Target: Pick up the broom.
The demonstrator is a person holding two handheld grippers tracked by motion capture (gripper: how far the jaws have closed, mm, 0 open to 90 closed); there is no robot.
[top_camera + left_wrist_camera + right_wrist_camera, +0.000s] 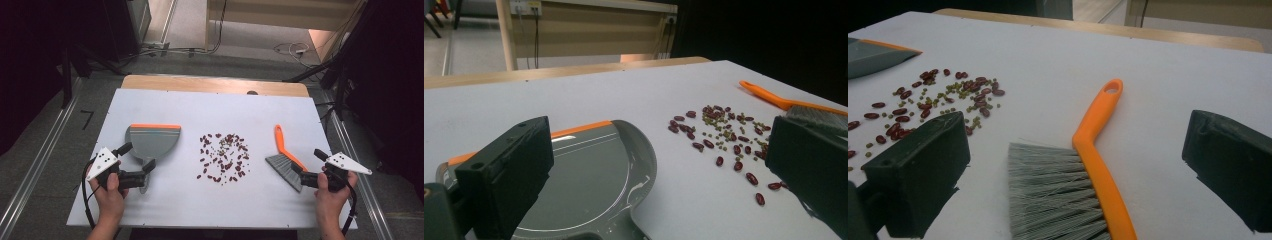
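Scene: a white table [165,210] seen from above, with a person's two hands coming in from its near edge, each holding a two-jaw gripper.
Beans: a loose scatter of red and small green beans [223,156] lies at the middle of the table, none of it gathered yet.
Dustpan: a grey dustpan [151,141] with an orange lip lies flat toward the left edge, its pan empty.
Brush: an orange-handled brush [285,159] with grey bristles lies flat toward the right edge, well apart from the beans.
Left gripper: the left gripper [141,164] has its jaws spread wide, standing around the dustpan's handle end without pinching it.
Right gripper: the right gripper [309,165] also has its jaws spread wide, set on either side of the brush head, not yet pressing on it.
Progress: judged from this layout, the sweeping has not begun; both tools still need to be gripped, then the beans swept into the pan.
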